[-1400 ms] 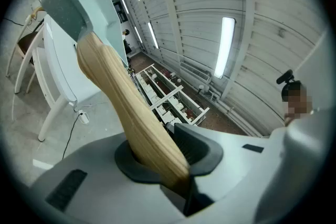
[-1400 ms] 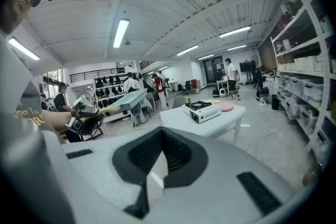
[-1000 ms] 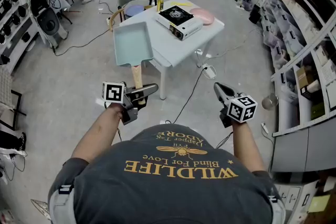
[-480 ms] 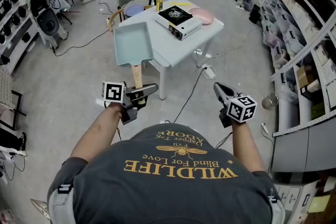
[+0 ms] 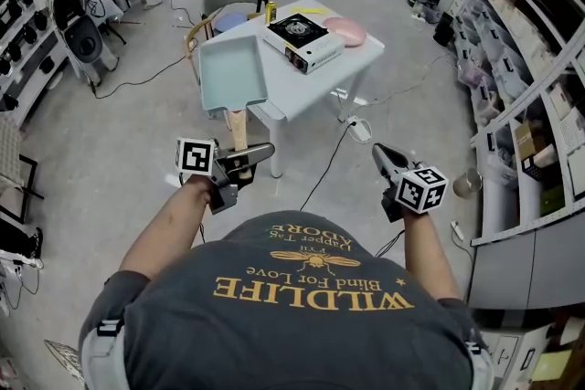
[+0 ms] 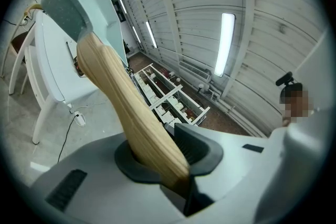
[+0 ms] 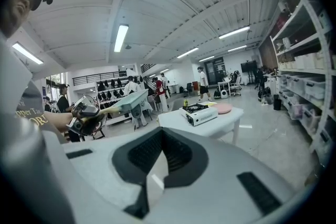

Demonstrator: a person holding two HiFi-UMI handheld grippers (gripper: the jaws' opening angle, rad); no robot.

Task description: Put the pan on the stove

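The pale teal rectangular pan (image 5: 233,73) with a long wooden handle (image 5: 238,131) juts out ahead of the left gripper (image 5: 249,156), whose jaws are clamped on the handle's far end. Gripping that far back, I judge, leaves the pan body free to go down flat and keeps the gripper away from the burner. The pan hangs in the air beyond the jaws, not on the black-topped white portable gas stove (image 5: 303,39). The stove sits on the white square table (image 5: 306,87), well ahead of both grippers. The right gripper (image 5: 382,154), off to the other side, has its jaws drawn together on nothing, seemingly a spare hand
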